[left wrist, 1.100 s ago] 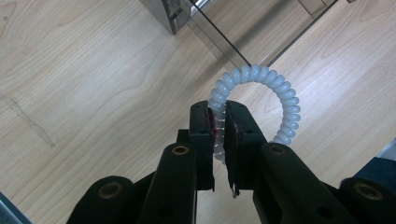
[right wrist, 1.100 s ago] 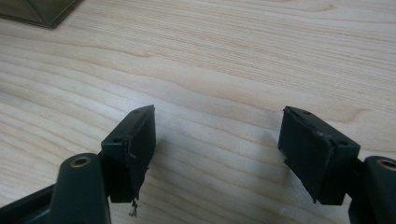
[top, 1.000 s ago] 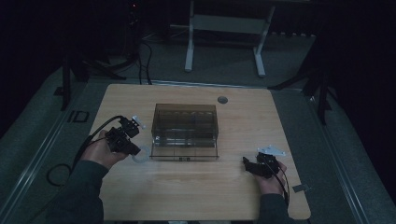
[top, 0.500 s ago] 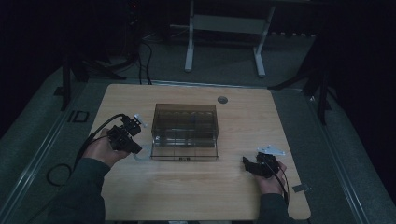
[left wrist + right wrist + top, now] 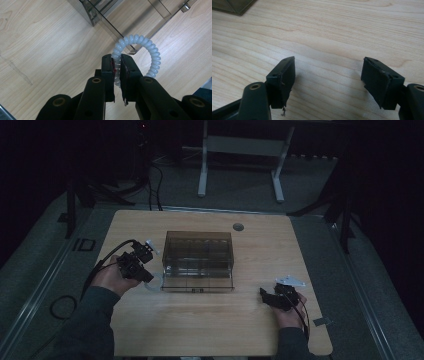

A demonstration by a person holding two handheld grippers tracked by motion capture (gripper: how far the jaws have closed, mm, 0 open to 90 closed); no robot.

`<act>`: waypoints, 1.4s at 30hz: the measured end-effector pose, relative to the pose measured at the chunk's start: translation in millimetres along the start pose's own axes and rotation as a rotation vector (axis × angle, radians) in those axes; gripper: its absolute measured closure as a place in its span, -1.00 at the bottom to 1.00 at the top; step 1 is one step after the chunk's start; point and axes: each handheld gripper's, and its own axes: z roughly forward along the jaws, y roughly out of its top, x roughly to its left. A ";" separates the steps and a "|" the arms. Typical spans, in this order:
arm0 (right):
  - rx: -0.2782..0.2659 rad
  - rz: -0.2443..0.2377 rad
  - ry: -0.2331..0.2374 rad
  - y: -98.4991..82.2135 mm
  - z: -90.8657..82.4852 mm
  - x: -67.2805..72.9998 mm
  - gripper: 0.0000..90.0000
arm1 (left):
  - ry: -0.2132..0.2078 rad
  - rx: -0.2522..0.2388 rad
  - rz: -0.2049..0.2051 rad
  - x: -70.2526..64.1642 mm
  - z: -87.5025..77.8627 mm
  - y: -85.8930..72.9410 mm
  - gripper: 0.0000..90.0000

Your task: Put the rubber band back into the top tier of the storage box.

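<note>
A white spiral hair tie (image 5: 153, 51) hangs as a ring just above the wooden table, and my left gripper (image 5: 117, 59) is shut on its near side. The ring's far side lies at the front left corner of a smoky clear plastic organizer box (image 5: 105, 20). In the high view, the left gripper (image 5: 146, 276) sits left of the box (image 5: 200, 257), with the hair tie (image 5: 153, 287) beside the box's front tray. My right gripper (image 5: 328, 67) stands open low over bare wood with nothing between its jaws. It rests right of the box's front, near the table's front right (image 5: 265, 295).
A round grey grommet (image 5: 238, 227) sits in the table (image 5: 260, 335) behind the box. A black cable (image 5: 107, 257) loops off the left edge. A small grey tag (image 5: 320, 321) lies near the front right corner. A white metal stand (image 5: 240, 145) is on the floor beyond.
</note>
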 end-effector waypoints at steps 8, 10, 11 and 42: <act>0.000 0.000 0.000 0.0 0.0 0.0 -0.39 | -0.001 0.000 0.002 -0.6 1.1 4.4 0.82; 0.000 0.001 0.000 0.0 0.0 0.0 -0.39 | -0.002 0.001 0.003 -0.5 1.3 5.3 0.82; 0.000 0.001 0.000 0.0 0.0 0.0 -0.39 | -0.002 0.001 0.003 -0.5 1.3 5.3 0.82; 0.001 0.000 0.000 0.0 0.0 0.0 -0.39 | -0.010 0.009 0.012 -2.5 11.1 22.6 0.82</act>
